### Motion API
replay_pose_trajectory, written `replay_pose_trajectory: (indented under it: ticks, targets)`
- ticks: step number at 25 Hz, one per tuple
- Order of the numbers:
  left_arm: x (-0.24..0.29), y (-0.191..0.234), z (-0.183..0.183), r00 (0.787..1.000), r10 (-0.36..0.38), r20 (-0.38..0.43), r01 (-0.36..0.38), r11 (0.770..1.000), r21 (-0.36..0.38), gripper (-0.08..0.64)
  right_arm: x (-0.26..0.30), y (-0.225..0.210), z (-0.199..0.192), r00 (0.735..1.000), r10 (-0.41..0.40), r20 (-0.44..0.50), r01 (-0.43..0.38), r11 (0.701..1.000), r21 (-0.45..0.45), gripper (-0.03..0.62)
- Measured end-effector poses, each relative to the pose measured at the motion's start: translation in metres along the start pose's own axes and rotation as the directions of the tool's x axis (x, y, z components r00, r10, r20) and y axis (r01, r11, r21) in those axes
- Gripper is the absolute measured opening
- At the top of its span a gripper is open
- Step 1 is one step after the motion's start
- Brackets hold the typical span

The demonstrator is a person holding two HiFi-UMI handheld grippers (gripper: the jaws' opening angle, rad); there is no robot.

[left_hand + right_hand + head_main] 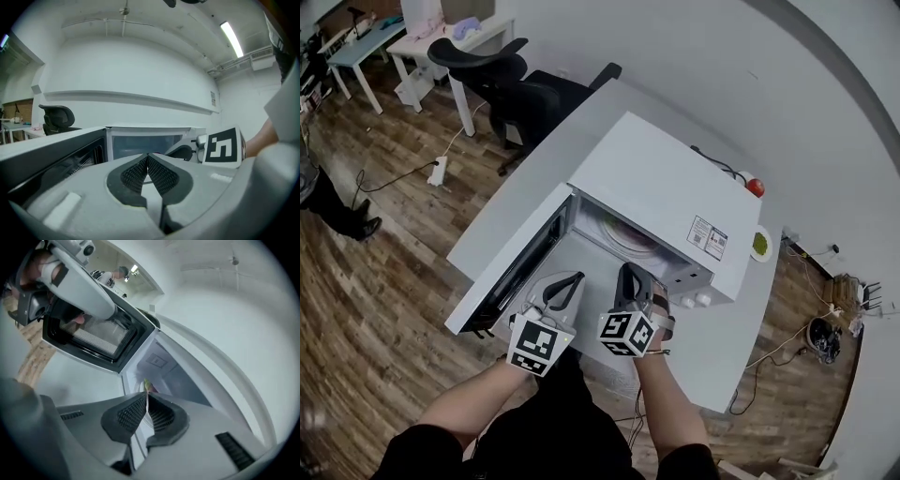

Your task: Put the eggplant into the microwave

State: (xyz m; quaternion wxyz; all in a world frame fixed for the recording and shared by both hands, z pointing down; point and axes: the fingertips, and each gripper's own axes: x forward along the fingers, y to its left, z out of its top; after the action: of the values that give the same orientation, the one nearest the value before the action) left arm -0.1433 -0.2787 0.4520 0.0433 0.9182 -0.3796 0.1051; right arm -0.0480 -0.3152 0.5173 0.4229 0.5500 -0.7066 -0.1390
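One eggplant stem (147,386), right gripper view

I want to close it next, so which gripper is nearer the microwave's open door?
Left. The left gripper sits just beside the open door, by its inner face. The right gripper is farther over, toward the control knobs.

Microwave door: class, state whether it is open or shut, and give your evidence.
Open. The microwave door stands swung out to the left, and the head view looks straight in at the turntable inside.
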Motion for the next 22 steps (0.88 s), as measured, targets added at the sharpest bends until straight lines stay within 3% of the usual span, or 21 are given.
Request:
replay_pose_trajectory:
  ticks: [9,15,22]
  targets:
    - [-0.051,-0.026,0.027,0.999,-0.024,0.036,0.025,1.0,-0.017,0.009,-0.08,0.006,0.024,0.99,0.108,0.091,-0.128,0.959,0.252,0.023]
    - [-0.079,-0.059,0.043,0.998,-0.051,0.041,0.051,0.999,-0.001,0.009,-0.139,-0.007,0.041,0.97,0.14,0.198,-0.214,0.88,0.424,0.023]
    - [-0.114,-0.099,0.062,0.998,-0.048,0.036,0.048,0.999,-0.006,0.009,-0.21,-0.03,0.027,0.938,0.132,0.32,-0.295,0.788,0.541,0.023]
